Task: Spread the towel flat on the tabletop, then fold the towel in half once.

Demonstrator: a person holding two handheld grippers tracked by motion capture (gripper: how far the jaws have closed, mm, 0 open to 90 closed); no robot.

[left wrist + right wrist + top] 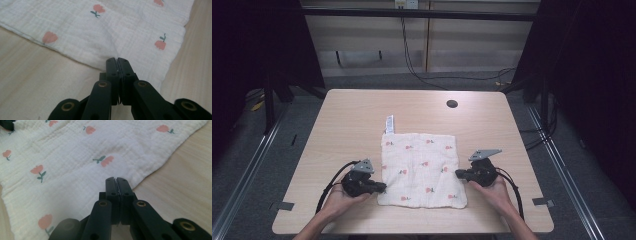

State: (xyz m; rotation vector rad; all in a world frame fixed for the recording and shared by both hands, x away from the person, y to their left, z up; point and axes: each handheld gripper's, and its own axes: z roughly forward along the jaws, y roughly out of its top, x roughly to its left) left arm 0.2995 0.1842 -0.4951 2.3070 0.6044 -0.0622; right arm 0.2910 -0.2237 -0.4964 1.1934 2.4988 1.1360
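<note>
A white cloth (419, 167) printed with small red flowers lies flat on the wooden table (362, 110). My left gripper (383, 187) lies low at the cloth's left edge near the front corner. In the left gripper view its jaws (117, 59) are pressed together on the cloth (125, 30), and creases run to the tips. My right gripper (458, 173) rests at the cloth's right edge. In the right gripper view its jaws (116, 179) are also closed together on the cloth (75, 170), just inside the hem. A hand holds each gripper from the table's front.
A small white label (389, 124) sticks out from the cloth's far left corner. A round dark hole (452, 104) sits in the tabletop near the back. Bare wood surrounds the cloth on all sides. Dark curtains and metal rails flank the table.
</note>
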